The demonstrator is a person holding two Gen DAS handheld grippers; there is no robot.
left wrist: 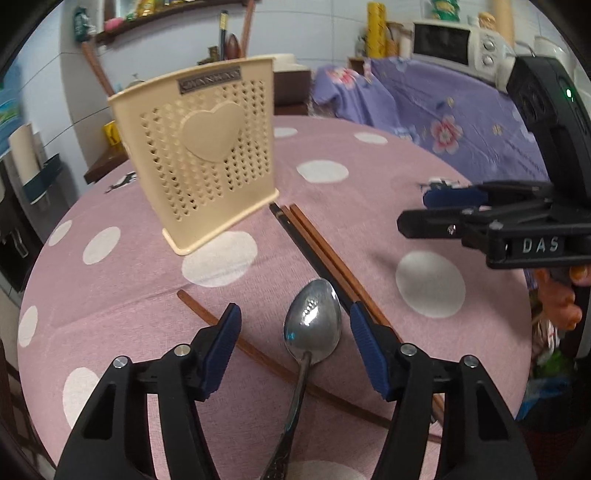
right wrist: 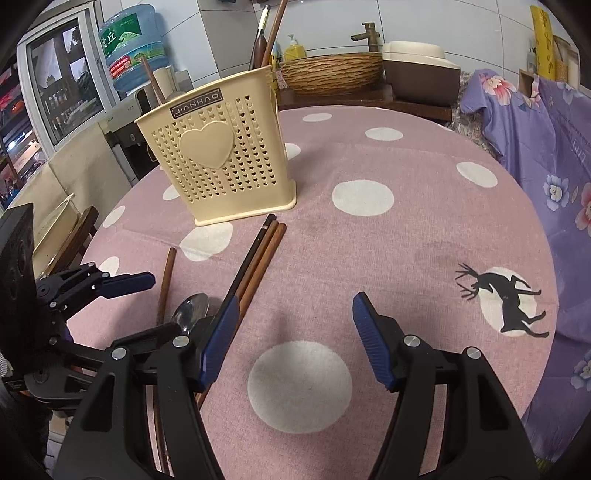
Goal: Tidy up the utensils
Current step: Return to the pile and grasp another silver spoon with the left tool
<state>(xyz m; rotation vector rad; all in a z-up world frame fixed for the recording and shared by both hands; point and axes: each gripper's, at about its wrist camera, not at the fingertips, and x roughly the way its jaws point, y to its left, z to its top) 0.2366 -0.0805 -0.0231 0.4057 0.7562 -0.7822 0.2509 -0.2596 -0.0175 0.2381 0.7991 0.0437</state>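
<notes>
A metal spoon (left wrist: 312,321) lies on the pink dotted tablecloth (left wrist: 369,184), bowl pointing away. My left gripper (left wrist: 293,317) stands open astride that bowl, its blue pads clear of it on both sides. Three chopsticks (left wrist: 314,243) lie side by side just right of the spoon, and a single brown chopstick (left wrist: 207,314) lies to its left. Behind them stands the beige perforated utensil holder (right wrist: 221,162) with several utensils (right wrist: 266,33) sticking up from it. My right gripper (right wrist: 295,302) is open over bare cloth, right of the chopsticks (right wrist: 258,251) and the spoon (right wrist: 192,310).
The round table's edge curves close on the left and right. A purple floral cloth (right wrist: 546,140) covers furniture on the right. Behind the table are a woven basket (right wrist: 328,70), a brown and cream cooker (right wrist: 417,70), a water bottle (right wrist: 133,48) and a microwave (left wrist: 454,44).
</notes>
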